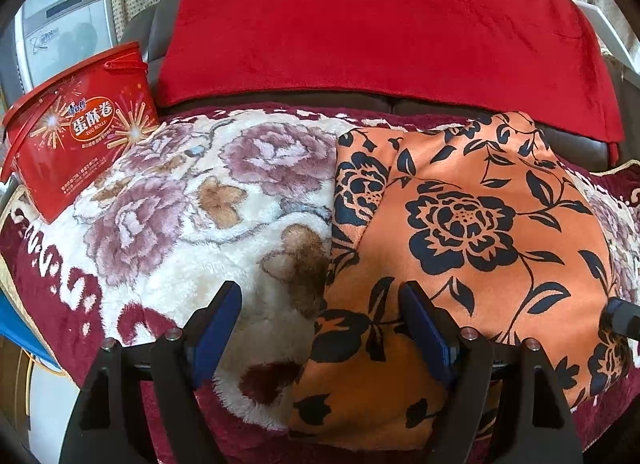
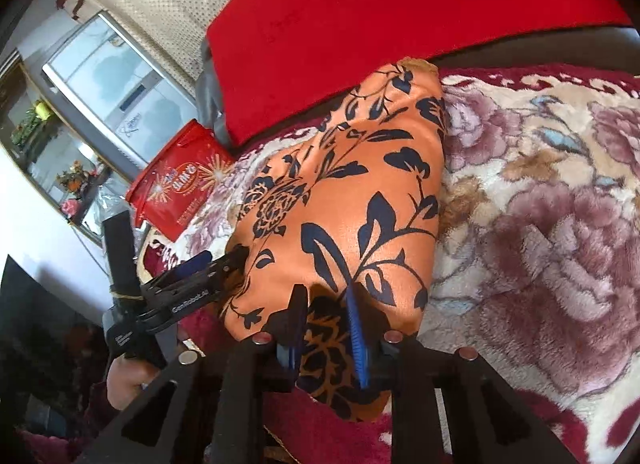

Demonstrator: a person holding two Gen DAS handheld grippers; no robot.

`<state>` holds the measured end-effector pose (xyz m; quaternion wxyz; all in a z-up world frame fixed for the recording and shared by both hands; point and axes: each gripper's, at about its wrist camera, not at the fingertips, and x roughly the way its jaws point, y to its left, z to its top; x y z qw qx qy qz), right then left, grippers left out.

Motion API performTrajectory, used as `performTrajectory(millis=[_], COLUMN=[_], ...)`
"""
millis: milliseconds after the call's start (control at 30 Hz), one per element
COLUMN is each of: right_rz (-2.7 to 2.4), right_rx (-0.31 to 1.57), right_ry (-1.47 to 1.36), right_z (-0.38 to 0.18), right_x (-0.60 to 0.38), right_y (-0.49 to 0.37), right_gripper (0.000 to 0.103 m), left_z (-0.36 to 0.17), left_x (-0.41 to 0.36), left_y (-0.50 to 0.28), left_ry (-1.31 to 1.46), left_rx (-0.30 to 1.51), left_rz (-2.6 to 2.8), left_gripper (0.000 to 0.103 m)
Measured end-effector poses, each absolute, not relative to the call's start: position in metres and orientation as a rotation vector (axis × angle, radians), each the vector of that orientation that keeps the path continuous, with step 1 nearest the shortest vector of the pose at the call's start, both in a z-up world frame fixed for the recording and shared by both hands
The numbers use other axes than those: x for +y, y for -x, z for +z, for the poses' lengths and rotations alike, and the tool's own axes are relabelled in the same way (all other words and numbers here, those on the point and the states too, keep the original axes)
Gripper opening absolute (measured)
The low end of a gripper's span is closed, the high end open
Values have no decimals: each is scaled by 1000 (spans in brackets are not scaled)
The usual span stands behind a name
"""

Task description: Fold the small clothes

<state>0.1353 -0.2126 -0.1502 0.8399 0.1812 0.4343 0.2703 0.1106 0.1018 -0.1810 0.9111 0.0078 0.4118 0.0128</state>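
An orange garment with dark blue flowers (image 1: pixel 472 232) lies folded on a plush flowered blanket (image 1: pixel 192 199). My left gripper (image 1: pixel 320 296) hovers open and wide over the garment's near left edge, one finger above the blanket and the other above the cloth. It holds nothing. In the right wrist view the same garment (image 2: pixel 352 191) stretches away from my right gripper (image 2: pixel 326 296). Its blue pads (image 2: pixel 354 316) stand a narrow gap apart over the near corner, cloth showing between them but not pinched. The left gripper (image 2: pixel 220 258) reaches in at the garment's left edge, held by a hand (image 2: pixel 124 380).
A red egg-roll tub (image 1: pixel 80 135) stands on the blanket's far left corner. A red throw (image 1: pixel 380 23) hangs over the dark sofa back behind. A silver appliance (image 2: pixel 116 87) and a shelf with flowers stand beyond the sofa's left end.
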Motion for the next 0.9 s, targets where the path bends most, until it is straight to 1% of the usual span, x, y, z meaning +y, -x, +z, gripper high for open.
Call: performTrajectory(millis=[133,200,233,267,300,367,567,600,633,800,900], right_rz=[622,639,648,641,616,603,609,611,612,630,642], right_rx=[902,870,858,853,839,793,809,816,825,871,914], right_ry=[-405,-421,-439,-451,-468,-515,-640,-666,-702,-816,-823], right_z=[-144,-142,-143,-144,-145,-144,-149,-151,-154,-166,-171], right_x=[-224,-234,-241,-245,-252,-265,-285,-288,-291,-301,-299], right_y=[-133,-130,-130,-129,-129,-129,-143,-147,-153,-180,-200], right_gripper=[24,31,51,84,89,89,89,89,89,89,89], left_z=[-179,-178,-177,-176,-175,-172,-155,-155,-157,-174,-188], left_x=[97,96,95,94,94,94,112,119,126,163,168], left_y=[-110,-109,-109,-108,-108,-109,-126,-132,-137,-162,-170], left_ry=[-50,-59,-64,-72,-76,-68,116,169,209,441,518], left_rx=[838,833,829,822,817,820,888,904,930,1056,1113], left_rz=[38,41,43,46,47,27,-148,-167,-190,-263,-282], left_gripper=[82,82,82,82,82,82,84,87,89,89,89])
